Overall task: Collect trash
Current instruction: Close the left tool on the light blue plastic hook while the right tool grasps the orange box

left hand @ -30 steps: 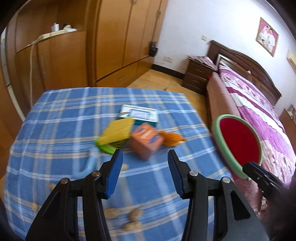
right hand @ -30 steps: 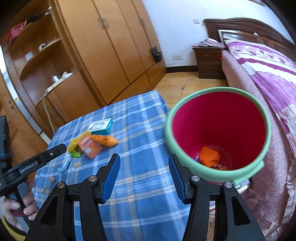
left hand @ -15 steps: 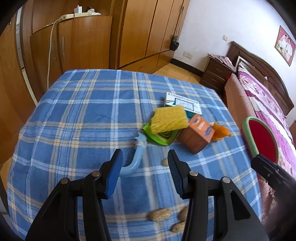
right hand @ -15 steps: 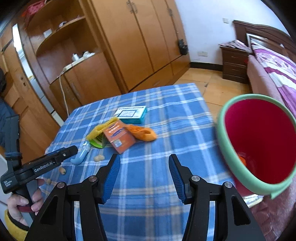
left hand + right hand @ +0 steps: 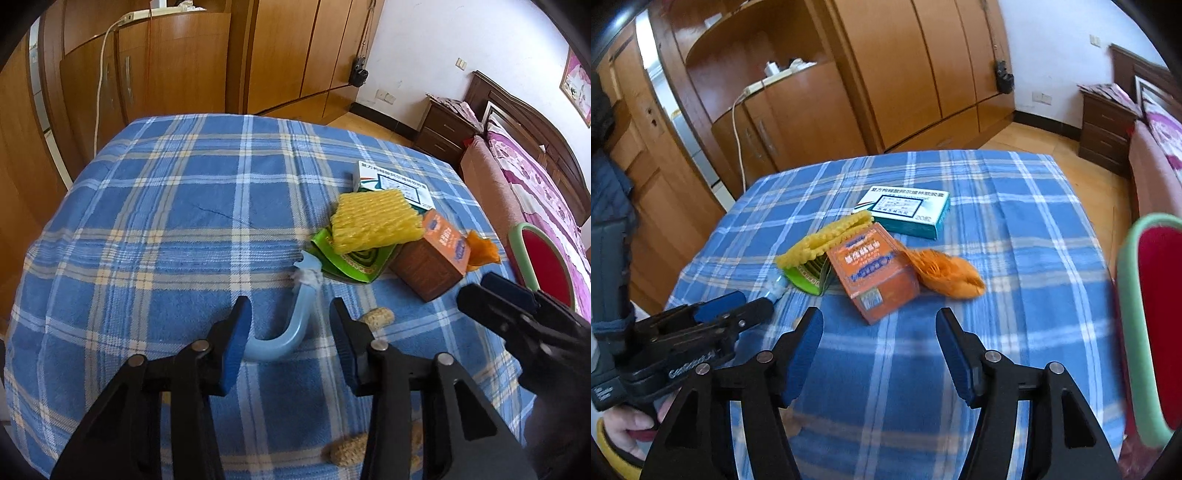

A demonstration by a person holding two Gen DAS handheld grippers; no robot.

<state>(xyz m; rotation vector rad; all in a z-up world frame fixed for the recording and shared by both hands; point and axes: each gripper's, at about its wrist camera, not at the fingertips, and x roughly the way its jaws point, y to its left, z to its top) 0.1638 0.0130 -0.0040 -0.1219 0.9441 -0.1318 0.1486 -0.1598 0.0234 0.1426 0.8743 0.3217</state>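
Trash lies on the blue plaid tablecloth (image 5: 166, 229): a curved light-blue plastic hook (image 5: 291, 325), a yellow foam net (image 5: 373, 221) on a green wrapper (image 5: 354, 264), an orange carton (image 5: 432, 266) (image 5: 873, 273), an orange wrapper (image 5: 945, 273), a teal-and-white box (image 5: 907, 210) and peanut shells (image 5: 376, 317). My left gripper (image 5: 291, 339) is open, its jaws on either side of the hook. My right gripper (image 5: 879, 350) is open and empty, just short of the orange carton. The green-rimmed red bin (image 5: 1152, 325) (image 5: 543, 266) stands off the table's right edge.
Wooden wardrobes (image 5: 280, 55) and a cabinet with a white cable (image 5: 107, 62) stand behind the table. A bed (image 5: 546, 192) and a nightstand (image 5: 443, 129) are at the right. The left gripper also shows in the right wrist view (image 5: 713, 317).
My left gripper has moved forward and down until its jaws flank the blue hook. My right gripper has swung left from the bin toward the orange carton.
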